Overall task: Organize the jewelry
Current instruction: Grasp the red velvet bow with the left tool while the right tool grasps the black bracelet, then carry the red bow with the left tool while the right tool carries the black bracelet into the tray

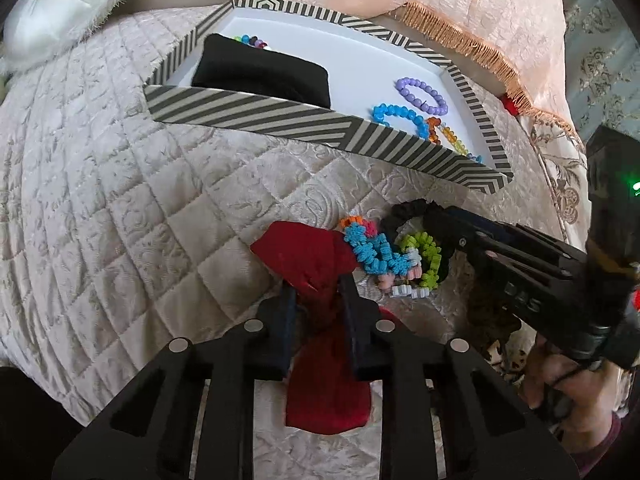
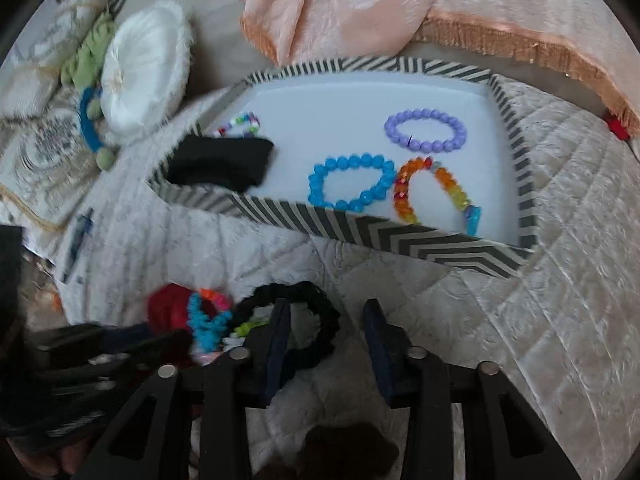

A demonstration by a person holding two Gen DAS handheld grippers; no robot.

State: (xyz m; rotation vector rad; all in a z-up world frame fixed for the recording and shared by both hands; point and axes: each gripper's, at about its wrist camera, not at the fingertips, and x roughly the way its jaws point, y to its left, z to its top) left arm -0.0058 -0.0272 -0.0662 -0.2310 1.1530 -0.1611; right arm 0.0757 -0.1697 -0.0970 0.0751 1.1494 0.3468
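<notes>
My left gripper (image 1: 318,280) is shut on a red velvet pouch (image 1: 320,268) lying on the quilt. Beside its mouth lies a pile of hair ties: a blue one (image 1: 372,250), a lime one (image 1: 426,252) and a black scrunchie (image 2: 308,320). My right gripper (image 2: 326,308) is open, its left finger inside the black scrunchie's loop; it shows in the left wrist view (image 1: 436,220). The striped tray (image 2: 360,232) holds a purple bead bracelet (image 2: 426,130), a blue one (image 2: 352,186), a rainbow one (image 2: 432,192) and a black pouch (image 2: 224,164).
A white round cushion (image 2: 144,72) and a green-and-blue item (image 2: 90,80) lie left of the tray. A peach fringed cloth (image 2: 400,4) drapes behind it. The quilted bedspread (image 1: 100,184) extends to the left and right.
</notes>
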